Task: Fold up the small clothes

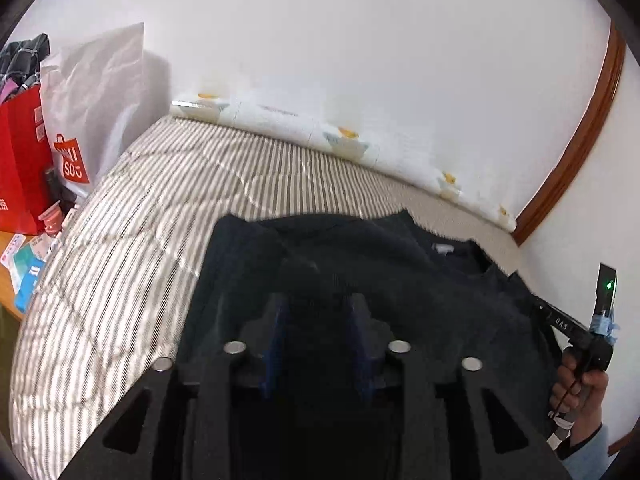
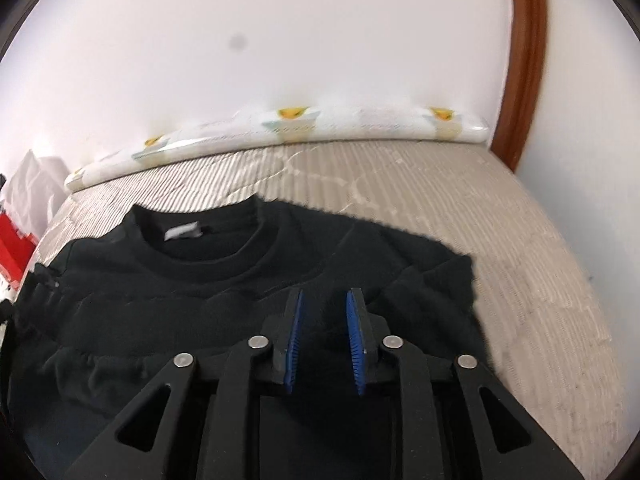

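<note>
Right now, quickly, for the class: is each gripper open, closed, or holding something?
Left gripper: open, over the black sweater, no clear grip on it.
Right gripper: open, sweater beneath it, nothing held.

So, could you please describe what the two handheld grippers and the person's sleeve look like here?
Both grippers, left and right, have matte black linkage arms with silver round pivot pins and ribbed blue pads. The right one's black handle carries white lettering, a green light, blue tape and a thin black cable. The sleeve is light blue.
</note>
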Tool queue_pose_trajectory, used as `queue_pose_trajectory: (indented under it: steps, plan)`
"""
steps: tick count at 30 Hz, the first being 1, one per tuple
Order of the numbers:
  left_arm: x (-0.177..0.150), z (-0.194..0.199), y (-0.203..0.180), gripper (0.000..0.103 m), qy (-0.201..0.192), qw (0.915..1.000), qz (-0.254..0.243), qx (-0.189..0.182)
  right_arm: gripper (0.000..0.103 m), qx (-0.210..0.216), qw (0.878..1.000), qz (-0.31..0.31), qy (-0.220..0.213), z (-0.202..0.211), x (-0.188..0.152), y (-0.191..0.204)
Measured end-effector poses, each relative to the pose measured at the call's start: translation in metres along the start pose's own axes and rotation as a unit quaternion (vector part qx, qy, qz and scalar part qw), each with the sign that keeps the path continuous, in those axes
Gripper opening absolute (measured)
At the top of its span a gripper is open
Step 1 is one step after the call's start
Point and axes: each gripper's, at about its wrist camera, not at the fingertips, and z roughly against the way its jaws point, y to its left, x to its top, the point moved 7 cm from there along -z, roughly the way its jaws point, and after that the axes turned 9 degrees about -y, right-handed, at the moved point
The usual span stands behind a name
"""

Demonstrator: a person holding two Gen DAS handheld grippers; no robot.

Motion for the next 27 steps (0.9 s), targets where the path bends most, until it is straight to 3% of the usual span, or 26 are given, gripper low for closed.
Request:
queue_pose_trajectory:
  steps: [4, 7, 12, 18, 21, 24, 25, 26, 27]
  plan:
    - [0.010, 0.006, 0.007, 0.042, -0.005, 0.9999, -0.013, 0.009, 0.047, -0.012, 1.000, 0.000, -0.025, 0.015, 0.011, -0.021]
    - [0.009, 0.009, 0.017, 0.048, -0.001, 0.9999, -0.014, 0.009, 0.049, -0.017, 0.999, 0.010, -0.025, 0.022, 0.008, -0.036]
    - [0.003, -0.001, 0.035, 0.048, 0.021, 0.9985, -0.027, 0.043, 0.053, -0.017, 1.000, 0.017, 0.000, 0.018, -0.005, -0.050]
    - [-0.004, -0.026, 0.037, 0.046, 0.053, 0.9963, -0.047, 0.049, 0.053, -0.019, 0.999, 0.012, 0.028, -0.002, -0.016, -0.055]
    - [-0.004, -0.035, 0.036, 0.039, 0.058, 0.9957, -0.050, 0.051, 0.053, -0.019, 0.999, 0.021, 0.037, -0.014, -0.016, -0.051]
    - [-0.003, -0.039, 0.034, 0.022, 0.062, 0.9953, -0.048, 0.057, 0.042, -0.009, 0.999, 0.025, 0.043, -0.025, -0.013, -0.045]
    - [-0.002, -0.038, 0.033, 0.015, 0.057, 0.9952, -0.051, 0.062, 0.020, 0.004, 0.999, 0.029, 0.045, -0.027, -0.012, -0.041]
    - [0.000, -0.036, 0.031, 0.012, 0.049, 0.9952, -0.057, 0.063, 0.006, 0.021, 0.998, 0.031, 0.047, -0.028, -0.011, -0.037]
    - [0.003, -0.034, 0.028, 0.011, 0.040, 0.9954, -0.061, 0.063, 0.006, 0.030, 0.998, 0.032, 0.040, -0.026, -0.009, -0.035]
